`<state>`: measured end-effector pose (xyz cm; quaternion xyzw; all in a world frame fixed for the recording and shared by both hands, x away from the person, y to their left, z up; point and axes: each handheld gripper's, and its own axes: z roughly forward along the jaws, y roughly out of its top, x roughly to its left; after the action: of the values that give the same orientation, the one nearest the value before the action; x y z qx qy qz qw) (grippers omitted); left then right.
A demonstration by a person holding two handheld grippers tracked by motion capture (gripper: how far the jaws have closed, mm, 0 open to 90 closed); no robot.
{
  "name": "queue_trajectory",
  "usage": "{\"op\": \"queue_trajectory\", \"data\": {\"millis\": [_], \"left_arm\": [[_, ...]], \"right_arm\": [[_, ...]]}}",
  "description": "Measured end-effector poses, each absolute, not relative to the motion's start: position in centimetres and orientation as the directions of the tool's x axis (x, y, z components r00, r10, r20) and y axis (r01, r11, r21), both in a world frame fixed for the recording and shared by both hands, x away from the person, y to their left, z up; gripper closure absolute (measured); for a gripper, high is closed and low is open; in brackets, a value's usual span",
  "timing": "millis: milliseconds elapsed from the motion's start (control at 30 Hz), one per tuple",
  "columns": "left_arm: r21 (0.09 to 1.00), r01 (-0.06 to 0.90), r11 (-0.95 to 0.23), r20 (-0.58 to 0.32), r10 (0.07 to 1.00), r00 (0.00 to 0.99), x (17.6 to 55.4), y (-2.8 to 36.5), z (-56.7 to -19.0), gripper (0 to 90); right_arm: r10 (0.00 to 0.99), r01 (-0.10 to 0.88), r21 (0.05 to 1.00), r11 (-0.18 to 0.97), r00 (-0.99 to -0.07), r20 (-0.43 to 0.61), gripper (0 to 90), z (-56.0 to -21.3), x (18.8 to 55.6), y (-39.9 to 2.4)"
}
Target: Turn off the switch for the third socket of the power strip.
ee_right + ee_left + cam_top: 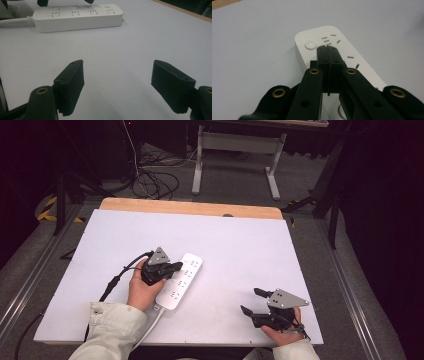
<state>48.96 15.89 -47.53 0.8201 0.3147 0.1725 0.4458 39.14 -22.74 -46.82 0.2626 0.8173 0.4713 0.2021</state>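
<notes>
A white power strip [180,279] lies lengthwise on the white board, its cord [149,326] running toward the person. My left gripper [176,268] hovers over the strip's left side with its jaws shut, pads pressed flat together and nothing between them. In the left gripper view the tips [327,49] sit just above the strip [342,50], beside its round button [310,45]. My right gripper [249,300] rests near the front right of the board, open and holding nothing. In the right gripper view its gap [120,77] faces the power strip [77,15] across bare board.
The white board [240,245] lies on a wooden tabletop whose far edge [190,208] shows. A black cable [114,281] trails from the left gripper off the front left. Beyond the table are floor cables [150,180] and a desk frame [235,155].
</notes>
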Motion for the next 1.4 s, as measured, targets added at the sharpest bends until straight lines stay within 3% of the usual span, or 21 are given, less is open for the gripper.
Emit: {"op": "queue_trajectory", "data": {"millis": [1400], "left_arm": [[0.835,0.373,-0.404,0.036,0.717,0.696,48.44,15.26,-48.28,90.0]], "right_arm": [[0.62,0.243,0.873,0.422,-0.78,-0.082,26.7,-46.92,39.15,-22.65]]}}
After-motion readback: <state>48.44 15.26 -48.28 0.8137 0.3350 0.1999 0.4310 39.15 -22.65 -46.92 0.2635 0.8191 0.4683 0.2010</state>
